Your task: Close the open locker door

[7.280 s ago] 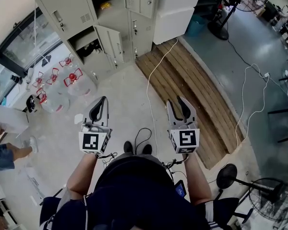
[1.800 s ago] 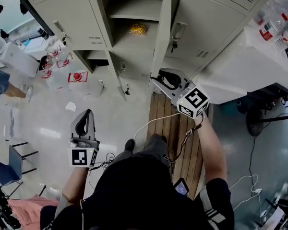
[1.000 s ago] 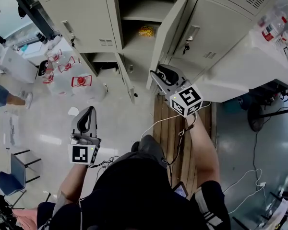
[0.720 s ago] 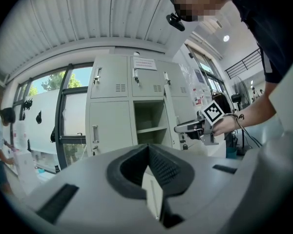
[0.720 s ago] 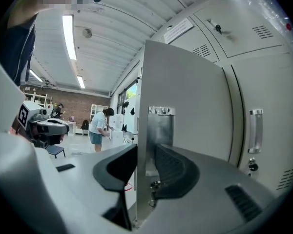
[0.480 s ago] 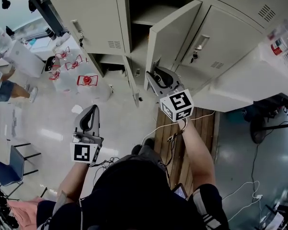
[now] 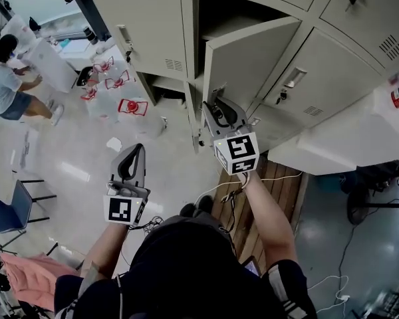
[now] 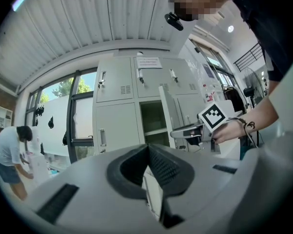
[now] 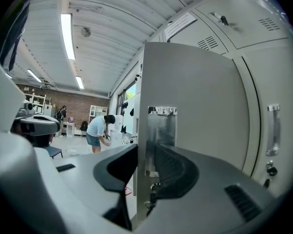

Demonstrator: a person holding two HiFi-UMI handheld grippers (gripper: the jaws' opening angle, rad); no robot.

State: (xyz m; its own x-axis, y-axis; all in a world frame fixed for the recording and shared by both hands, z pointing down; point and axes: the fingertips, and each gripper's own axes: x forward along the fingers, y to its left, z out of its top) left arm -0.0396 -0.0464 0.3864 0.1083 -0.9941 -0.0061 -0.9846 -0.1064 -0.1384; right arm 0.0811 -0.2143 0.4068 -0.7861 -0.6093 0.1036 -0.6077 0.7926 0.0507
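Observation:
The beige locker door (image 7: 253,55) stands half open in front of its dark compartment (image 7: 219,15). My right gripper (image 7: 211,105) is shut on the door's free edge, near its lower corner. In the right gripper view the door's edge (image 9: 142,130) runs upright between the jaws of the right gripper (image 9: 142,155), and the door's outer face (image 9: 200,106) fills the right half. My left gripper (image 7: 141,147) hangs lower left, apart from the lockers, shut and empty. The left gripper (image 8: 147,150) looks level at the locker bank, with the door (image 8: 166,113) and the right hand ahead.
A lower locker door (image 7: 190,119) also stands ajar below the right gripper. Water jugs (image 7: 131,106) sit on the floor at the left, near a person (image 7: 6,78) bending over. A blue chair (image 7: 3,214) is lower left, a wooden platform (image 7: 272,185) underfoot, a white cabinet (image 7: 359,135) at right.
The door has swung leftward toward its frame with my right gripper on its edge. The left gripper has kept its place beside the body, and the lockers look nearer.

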